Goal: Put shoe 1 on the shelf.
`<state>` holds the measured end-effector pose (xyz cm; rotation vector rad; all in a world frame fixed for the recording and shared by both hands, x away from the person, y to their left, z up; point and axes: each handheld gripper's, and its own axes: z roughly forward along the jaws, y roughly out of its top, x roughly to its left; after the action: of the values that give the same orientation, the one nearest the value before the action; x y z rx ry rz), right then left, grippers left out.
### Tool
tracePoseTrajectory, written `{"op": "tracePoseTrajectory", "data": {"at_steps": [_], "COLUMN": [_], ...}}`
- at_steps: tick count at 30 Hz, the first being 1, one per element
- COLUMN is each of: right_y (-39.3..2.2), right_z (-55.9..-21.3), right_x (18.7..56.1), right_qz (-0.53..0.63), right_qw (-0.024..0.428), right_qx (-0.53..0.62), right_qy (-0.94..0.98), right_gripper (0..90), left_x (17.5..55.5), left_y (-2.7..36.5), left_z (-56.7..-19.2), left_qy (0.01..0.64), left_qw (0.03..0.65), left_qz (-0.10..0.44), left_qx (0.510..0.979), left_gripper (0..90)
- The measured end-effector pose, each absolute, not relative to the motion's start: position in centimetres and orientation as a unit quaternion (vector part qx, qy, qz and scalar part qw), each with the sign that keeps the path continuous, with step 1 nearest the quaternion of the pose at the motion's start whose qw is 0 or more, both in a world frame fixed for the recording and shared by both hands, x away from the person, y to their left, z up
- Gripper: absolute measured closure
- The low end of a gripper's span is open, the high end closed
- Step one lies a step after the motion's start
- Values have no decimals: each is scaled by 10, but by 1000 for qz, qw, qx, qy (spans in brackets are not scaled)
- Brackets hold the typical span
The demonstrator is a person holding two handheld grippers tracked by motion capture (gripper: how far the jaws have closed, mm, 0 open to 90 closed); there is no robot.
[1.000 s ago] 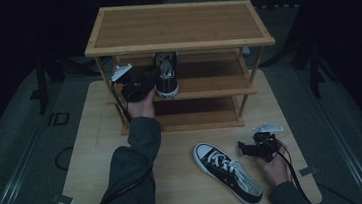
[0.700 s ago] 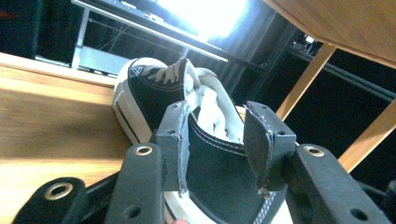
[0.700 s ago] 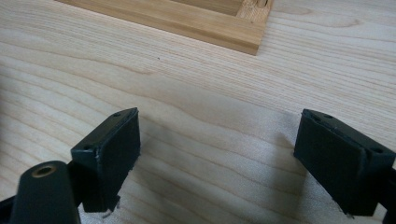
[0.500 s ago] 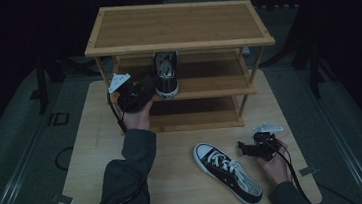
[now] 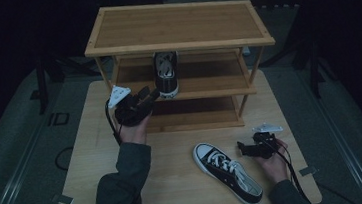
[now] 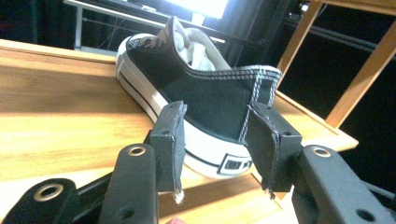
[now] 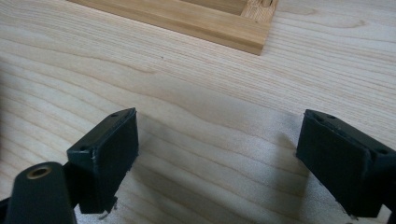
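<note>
A black-and-white sneaker stands on the middle shelf of the wooden rack, heel toward me. My left gripper hovers just left of and in front of that heel. Its jaws have just been opening. In the left gripper view the sneaker's heel sits beyond the open left gripper, with no pad touching it. The matching sneaker lies on the table at the front right. My right gripper rests open beside its toe, and the right gripper has bare tabletop between its jaws.
The rack has three shelves and stands at the back of the light wooden table. A corner of its bottom frame lies ahead of the right gripper. Cables trail from both grippers toward the table's front edge.
The left gripper has drawn back from the shelved sneaker toward the person and its jaws have spread wider. The sneaker stays on the shelf. The right hand has kept still.
</note>
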<state>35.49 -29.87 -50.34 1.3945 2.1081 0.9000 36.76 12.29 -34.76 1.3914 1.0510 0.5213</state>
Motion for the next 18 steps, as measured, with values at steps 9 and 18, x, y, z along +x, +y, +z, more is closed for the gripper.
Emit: {"op": "tracePoseTrajectory", "data": {"at_steps": [9, 18], "right_y": [-299, -299], "right_z": [-503, -503], "right_x": [355, 355], "right_qz": [326, 327], "right_qw": [227, 227], "right_qx": [506, 507], "right_qy": [766, 765], "right_gripper": [126, 127], "left_x": [361, 350], "left_y": [125, 126], "left_z": [-364, -381], "left_qy": [442, 432], "left_qw": [589, 567], "left_qz": [216, 210], "left_qx": [641, 669], "left_gripper": [570, 561]}}
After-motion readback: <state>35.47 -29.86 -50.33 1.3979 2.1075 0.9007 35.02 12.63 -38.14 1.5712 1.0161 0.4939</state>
